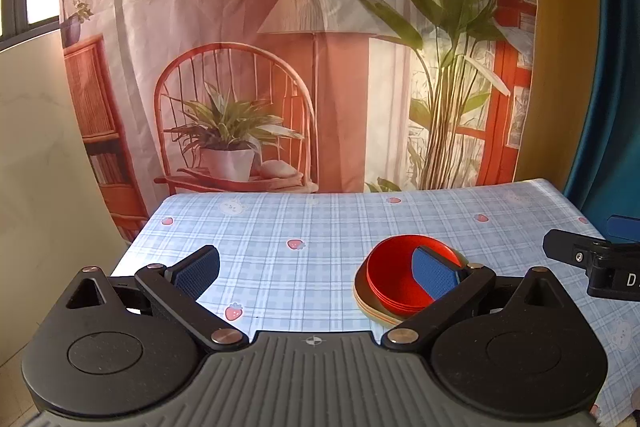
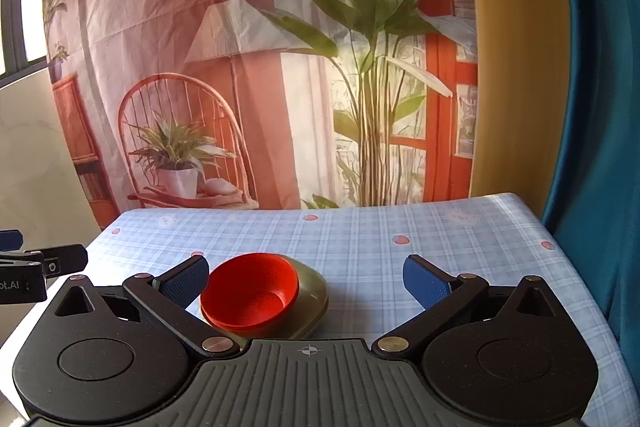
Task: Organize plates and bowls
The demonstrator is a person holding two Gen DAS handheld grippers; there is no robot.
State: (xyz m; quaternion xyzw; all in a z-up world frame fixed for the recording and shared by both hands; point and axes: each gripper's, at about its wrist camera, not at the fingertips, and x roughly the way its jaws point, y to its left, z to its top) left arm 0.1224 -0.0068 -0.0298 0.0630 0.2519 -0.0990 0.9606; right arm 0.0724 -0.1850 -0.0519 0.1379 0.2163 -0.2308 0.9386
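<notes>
A stack of red bowls [image 1: 394, 277] [image 2: 252, 291] rests on a stack of plates [image 1: 366, 301] with an olive one [image 2: 314, 293] on top, on the checked tablecloth. My left gripper [image 1: 318, 273] is open and holds nothing; the bowls lie behind its right finger, lower down on the table. My right gripper [image 2: 306, 285] is open too and holds nothing, and the stack sits below and between its fingers, nearer the left one. Each gripper shows at the edge of the other's view: the right gripper [image 1: 592, 263] and the left gripper [image 2: 36, 269].
The table [image 1: 280, 227] has a light blue plaid cloth with strawberry prints. A printed backdrop of a chair, lamp and plants [image 1: 240, 87] hangs behind its far edge. A blue curtain [image 2: 600, 107] hangs on the right and a pale wall [image 1: 32, 147] stands on the left.
</notes>
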